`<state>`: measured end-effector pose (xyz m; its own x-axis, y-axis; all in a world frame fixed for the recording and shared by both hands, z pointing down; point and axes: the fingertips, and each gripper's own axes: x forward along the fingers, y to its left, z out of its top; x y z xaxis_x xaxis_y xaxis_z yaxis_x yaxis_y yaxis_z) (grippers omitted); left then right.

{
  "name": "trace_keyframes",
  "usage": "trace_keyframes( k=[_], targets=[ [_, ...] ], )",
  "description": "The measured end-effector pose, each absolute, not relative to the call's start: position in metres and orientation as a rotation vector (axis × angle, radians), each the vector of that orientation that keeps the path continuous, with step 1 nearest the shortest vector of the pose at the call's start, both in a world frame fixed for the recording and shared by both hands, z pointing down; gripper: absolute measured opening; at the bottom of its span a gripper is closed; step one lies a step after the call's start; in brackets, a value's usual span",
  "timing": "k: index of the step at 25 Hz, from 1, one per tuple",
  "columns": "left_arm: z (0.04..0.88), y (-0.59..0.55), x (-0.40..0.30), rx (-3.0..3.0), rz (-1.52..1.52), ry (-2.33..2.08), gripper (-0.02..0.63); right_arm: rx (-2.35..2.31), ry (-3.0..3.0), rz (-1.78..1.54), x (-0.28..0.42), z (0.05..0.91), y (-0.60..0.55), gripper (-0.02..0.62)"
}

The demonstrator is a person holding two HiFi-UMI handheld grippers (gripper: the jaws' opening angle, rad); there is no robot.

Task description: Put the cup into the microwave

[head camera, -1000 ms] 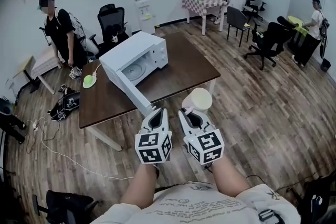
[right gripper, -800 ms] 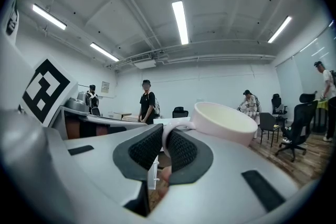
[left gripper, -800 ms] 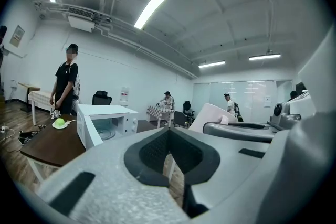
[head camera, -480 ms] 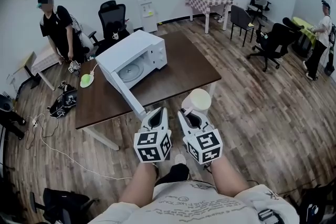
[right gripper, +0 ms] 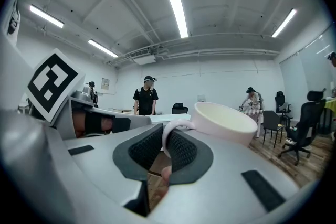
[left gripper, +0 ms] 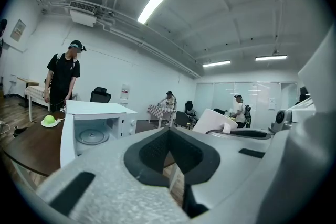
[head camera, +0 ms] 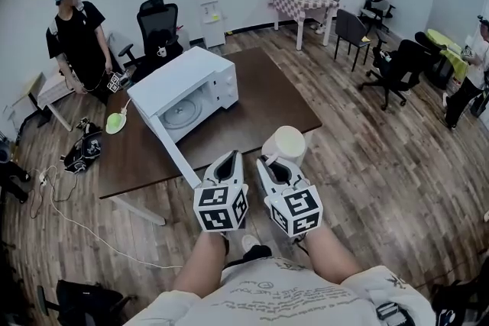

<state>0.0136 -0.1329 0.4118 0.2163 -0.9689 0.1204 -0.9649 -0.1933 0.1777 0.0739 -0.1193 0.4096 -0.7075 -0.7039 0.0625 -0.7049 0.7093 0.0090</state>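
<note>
Carry stage, I'd say. The right gripper (head camera: 269, 162) had its jaws clamped on the cup's (head camera: 284, 143) handle, up in the air short of the table (head camera: 267, 99). The left gripper's (head camera: 228, 159) jaws were closed on nothing. Next up, probably: reach forward-left into the open microwave (head camera: 183, 84).

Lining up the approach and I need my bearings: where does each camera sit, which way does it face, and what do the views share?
Head view: on the person's head, facing steeply down at the table and open microwave; forearms, left hand-held gripper and right hand-held gripper show.
Left gripper view: on the left hand-held gripper, facing along its shut, empty jaws toward the microwave.
Right gripper view: on the right hand-held gripper, facing along jaws shut on the cup's handle.
Shared: the cup appears in all three views.
</note>
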Motion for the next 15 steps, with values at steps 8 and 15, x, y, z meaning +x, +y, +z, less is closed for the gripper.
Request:
trace_keyframes(
  k=[8,15],
  targets=[
    [0.407,-0.198,0.003,2.275,0.013,-1.864,0.012,1.155,-2.838,0.004,0.062,0.404,-0.183,0.034],
    [0.411,-0.242,-0.021,2.238,-0.006,-1.889,0.012,1.084,-2.842,-0.017,0.034,0.407,-0.226,0.034]
  ],
)
